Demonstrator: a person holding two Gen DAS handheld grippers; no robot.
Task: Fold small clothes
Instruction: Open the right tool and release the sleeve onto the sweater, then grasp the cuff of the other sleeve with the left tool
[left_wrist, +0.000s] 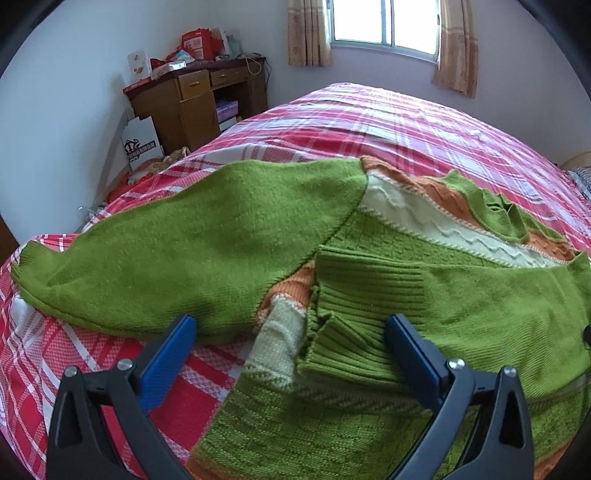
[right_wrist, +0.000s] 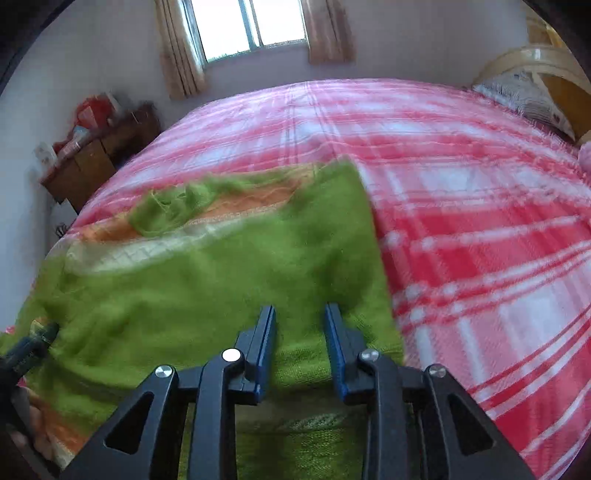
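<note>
**Two grippers poised over a green sweater on a plaid bed**

The left gripper (left_wrist: 291, 325) angles downward from the bottom of its frame, its blue-padded fingers (left_wrist: 168, 360) spread wide apart with nothing pressed between them. The right gripper (right_wrist: 300, 314) also tilts down from the bottom centre of its view; its blue pads (right_wrist: 266, 343) stand a narrow gap apart, and green knit fills the gap behind them, but the picture is blurred and does not show whether the pads pinch the cloth or merely hang above it.

Both look across a bed covered by a red, pink and white plaid bedspread (left_wrist: 424, 125). Beyond it, a window (left_wrist: 384, 20) with beige curtains (left_wrist: 308, 33) sits at the top of the frame, and a brown wooden desk (left_wrist: 199, 103) piled with red boxes stands at upper left against a pale wall. A white paper bag (left_wrist: 142, 142) leans beside the desk. In the right wrist view a patterned pillow (right_wrist: 524, 96) lies at upper right.

The sweater (left_wrist: 207, 236), green with orange and cream bands, lies across the near part of the bed. In the left view one sleeve stretches toward the left edge of the frame, while the other is folded across the body, its ribbed cuff (left_wrist: 354, 314) lying between the open fingers, nearer the right-hand one. In the right view the sweater fills the lower left, its straight edge running down just right of the fingers.
</note>
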